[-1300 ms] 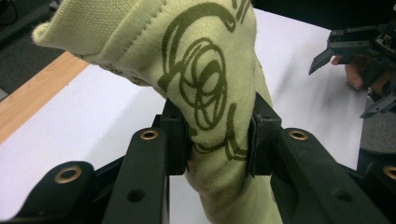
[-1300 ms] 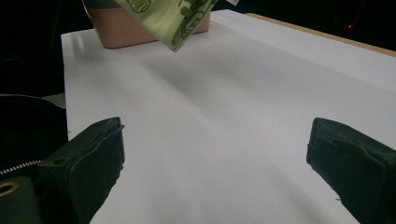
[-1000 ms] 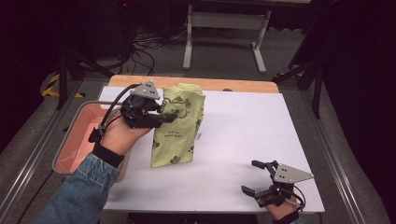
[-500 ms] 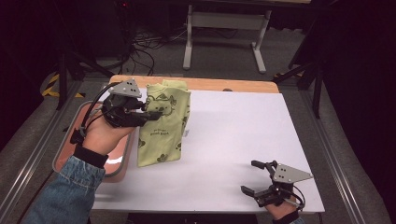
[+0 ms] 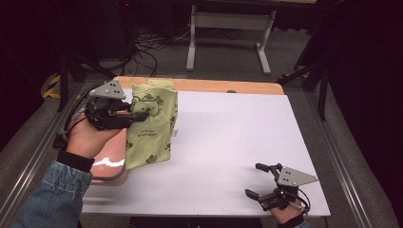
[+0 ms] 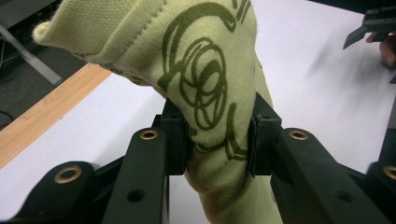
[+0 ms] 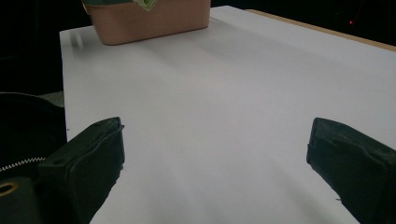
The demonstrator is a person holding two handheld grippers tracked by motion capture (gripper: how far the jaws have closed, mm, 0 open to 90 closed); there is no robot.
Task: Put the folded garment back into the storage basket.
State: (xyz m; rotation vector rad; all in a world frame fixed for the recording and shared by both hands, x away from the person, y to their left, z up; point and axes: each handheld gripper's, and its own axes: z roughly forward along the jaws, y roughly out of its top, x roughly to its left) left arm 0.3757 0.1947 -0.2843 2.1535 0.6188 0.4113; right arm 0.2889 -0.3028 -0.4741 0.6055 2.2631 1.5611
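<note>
While the right gripper rests at the near right corner of the table, its two jaws stand wide apart with nothing between them; in the right gripper view there is bare white surface between the two black pads. One hand holds it from below, at the bottom edge of the high view.

On the left side, a little farther, one sleeve of blue denim leads up to the left hand, and this hand carries the left gripper. Its jaws are clenched on one garment, a yellow-green cloth with dark green printed drawings. In the left gripper view the two pads press the cloth from both sides, and the fabric bulges above them. The garment hangs down from the grip, lifted over the left edge of the table, and its lower end is over or just beside one pink bin; whether it touches the bin, I cannot tell.

Beyond the white sheet one strip of bare wood shows at the far edge. Farther still, on the dark floor, are one white frame with two legs and several black cables.
</note>
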